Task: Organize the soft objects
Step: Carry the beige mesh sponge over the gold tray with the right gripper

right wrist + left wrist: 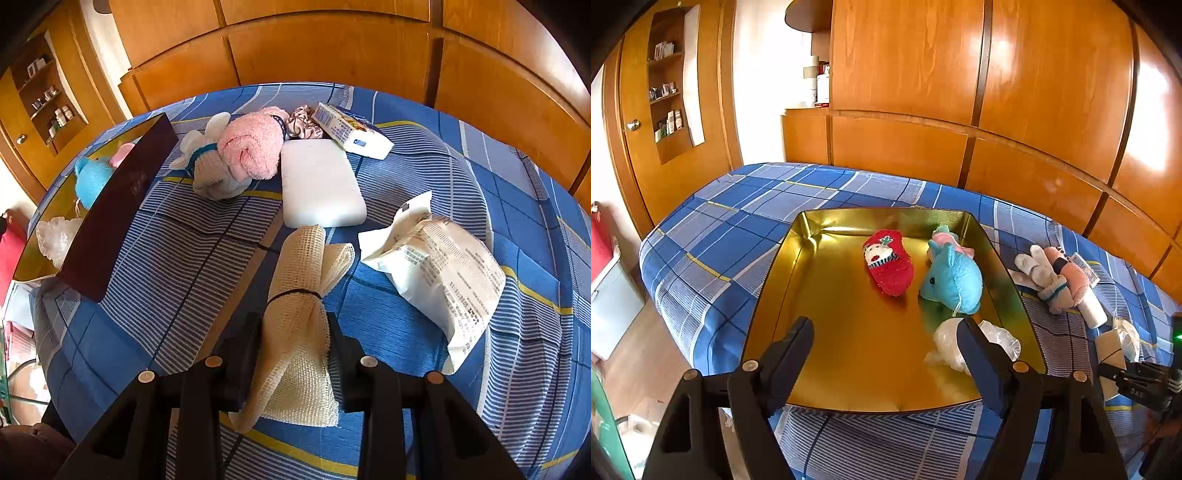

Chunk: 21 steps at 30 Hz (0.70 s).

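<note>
A gold tin tray point(849, 354) lies on the blue plaid bed. In it are a red Christmas stocking point(888, 262), a blue plush toy point(951, 277) and a crumpled clear plastic bag point(947, 341). My left gripper point(886, 332) is open and empty over the tray's near part; its right finger hides part of the plastic bag. My right gripper point(293, 326) is shut on a cream mesh cloth bundle point(299, 295) tied with a black band, held just above the bed. A pink and grey rolled sock bundle point(240, 158) lies beside the tray's outer wall point(118, 210).
On the bed to the right lie a white foam pad point(319, 184), a printed white packet point(439, 269), a small carton point(349, 129) and a patterned scrunchie point(301, 122). Wooden wardrobe panels point(997, 110) stand behind the bed. The bed's left edge drops to the floor point(639, 362).
</note>
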Motion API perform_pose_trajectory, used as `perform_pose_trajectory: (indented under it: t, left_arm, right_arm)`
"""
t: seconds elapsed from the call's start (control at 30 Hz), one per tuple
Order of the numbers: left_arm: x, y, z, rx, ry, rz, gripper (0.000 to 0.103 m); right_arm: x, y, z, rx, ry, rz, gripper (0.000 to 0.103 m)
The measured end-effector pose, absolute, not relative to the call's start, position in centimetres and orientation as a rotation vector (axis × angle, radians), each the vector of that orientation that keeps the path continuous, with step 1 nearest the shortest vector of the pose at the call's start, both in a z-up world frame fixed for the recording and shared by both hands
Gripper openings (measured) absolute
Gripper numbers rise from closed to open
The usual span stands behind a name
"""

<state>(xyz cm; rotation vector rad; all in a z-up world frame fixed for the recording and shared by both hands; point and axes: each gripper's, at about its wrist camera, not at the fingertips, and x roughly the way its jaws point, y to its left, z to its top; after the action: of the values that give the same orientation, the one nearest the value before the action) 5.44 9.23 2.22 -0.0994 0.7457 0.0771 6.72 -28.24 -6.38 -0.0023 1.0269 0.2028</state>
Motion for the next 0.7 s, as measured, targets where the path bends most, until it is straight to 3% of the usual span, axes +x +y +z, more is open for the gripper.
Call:
perform_pose_trajectory:
  t: [0.33, 0.7]
  left_arm:
    - [4.9, 10.2, 1.8, -0.117, 0.757, 0.088, 0.083]
    - [4.5, 13.7, 2.1, -0.175, 0.739, 0.156, 0.083]
  right_arm:
    - [7.2, -27.6, -5.1, 0.02, 1.032, 0.175, 0.025]
    - [8.9, -16.2, 4.0, 0.007, 0.872, 0.53, 0.025]
